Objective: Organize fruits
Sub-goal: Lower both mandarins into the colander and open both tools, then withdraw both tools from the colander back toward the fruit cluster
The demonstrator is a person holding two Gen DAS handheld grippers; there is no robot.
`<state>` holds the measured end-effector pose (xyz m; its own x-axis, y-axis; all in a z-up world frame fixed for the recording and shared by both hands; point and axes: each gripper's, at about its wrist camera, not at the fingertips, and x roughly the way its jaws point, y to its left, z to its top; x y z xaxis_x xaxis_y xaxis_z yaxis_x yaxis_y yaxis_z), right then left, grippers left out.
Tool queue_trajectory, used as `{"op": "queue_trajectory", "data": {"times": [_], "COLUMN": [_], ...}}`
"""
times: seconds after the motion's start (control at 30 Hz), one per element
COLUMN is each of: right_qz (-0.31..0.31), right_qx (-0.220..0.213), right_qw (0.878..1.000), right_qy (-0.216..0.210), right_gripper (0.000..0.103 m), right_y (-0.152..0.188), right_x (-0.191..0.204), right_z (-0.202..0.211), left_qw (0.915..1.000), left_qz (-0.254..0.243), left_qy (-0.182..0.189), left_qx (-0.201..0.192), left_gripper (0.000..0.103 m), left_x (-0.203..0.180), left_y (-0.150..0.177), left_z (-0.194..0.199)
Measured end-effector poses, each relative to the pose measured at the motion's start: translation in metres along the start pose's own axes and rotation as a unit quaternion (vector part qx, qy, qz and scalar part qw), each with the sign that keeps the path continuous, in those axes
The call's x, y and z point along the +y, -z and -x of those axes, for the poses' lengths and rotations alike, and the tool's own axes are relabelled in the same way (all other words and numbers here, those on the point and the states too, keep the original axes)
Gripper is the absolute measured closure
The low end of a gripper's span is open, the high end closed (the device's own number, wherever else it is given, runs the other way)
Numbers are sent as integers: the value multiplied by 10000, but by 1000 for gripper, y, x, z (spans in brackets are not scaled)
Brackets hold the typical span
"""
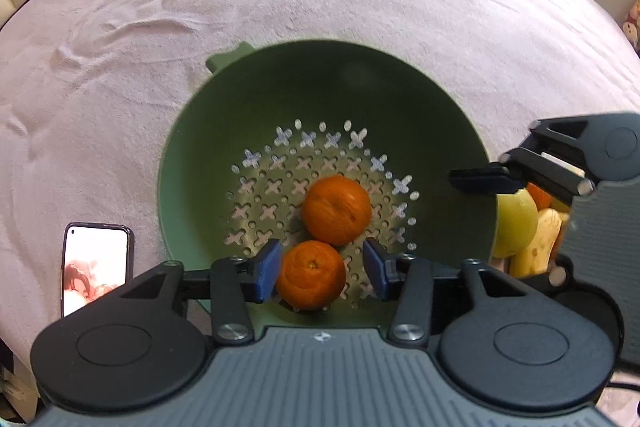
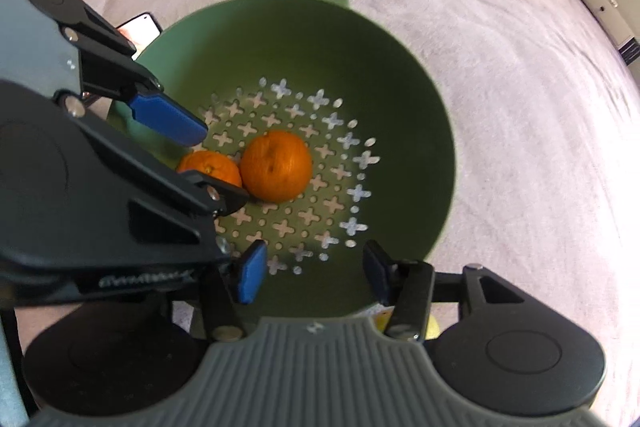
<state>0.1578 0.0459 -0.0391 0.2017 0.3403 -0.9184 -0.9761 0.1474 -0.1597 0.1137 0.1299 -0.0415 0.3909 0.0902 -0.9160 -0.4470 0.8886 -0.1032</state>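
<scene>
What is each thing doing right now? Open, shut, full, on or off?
Colander: upright, two oranges inside.
Near orange: loose, between the left jaws.
Far orange: resting, touching the other.
Left gripper: open.
Right gripper: open, empty.
Phone: screen on.

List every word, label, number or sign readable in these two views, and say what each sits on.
Raised lettering on the left gripper arm, seen from the right wrist: too blurred to read.
Small emblem on each gripper's grey housing: a symbol, no letters.
Phone screen: a picture, no legible text.
Green colander: no text.
</scene>
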Motion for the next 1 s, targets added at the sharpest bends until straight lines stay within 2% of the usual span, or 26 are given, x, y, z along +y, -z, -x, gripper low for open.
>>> {"op": "queue_trajectory", "data": {"times": [0.07,0.23,0.37,0.57,0.7,1.0], "right_qz": [-7,29,-184,-682,-1263,-2679], "right_qx": [-77,-260,-497,-866,-974,-1214], "right_qw": [10000,9993,9977,9886,9760,9332], "right_qy": [29,266,432,1021,1482,2066], "right_gripper": [37,35,33,25,25,25], "right_y": [0,0,3,23,44,95], "right_x": [0,4,4,9,10,8], "right_z": [6,21,39,70,87,114], "left_qw": [10000,9996,9982,9934,9900,9814], "left_qz": [33,99,60,28,-25,-535], "left_qy": [41,247,365,679,843,1039], "left_qx": [-22,-127,-472,-927,-1135,-1524], "left_gripper": [44,40,36,31,31,30], "left_x": [0,0,-5,-13,-20,-47], "left_y": [-1,-1,-2,-3,0,13], "left_z": [1,10,25,39,44,53]}}
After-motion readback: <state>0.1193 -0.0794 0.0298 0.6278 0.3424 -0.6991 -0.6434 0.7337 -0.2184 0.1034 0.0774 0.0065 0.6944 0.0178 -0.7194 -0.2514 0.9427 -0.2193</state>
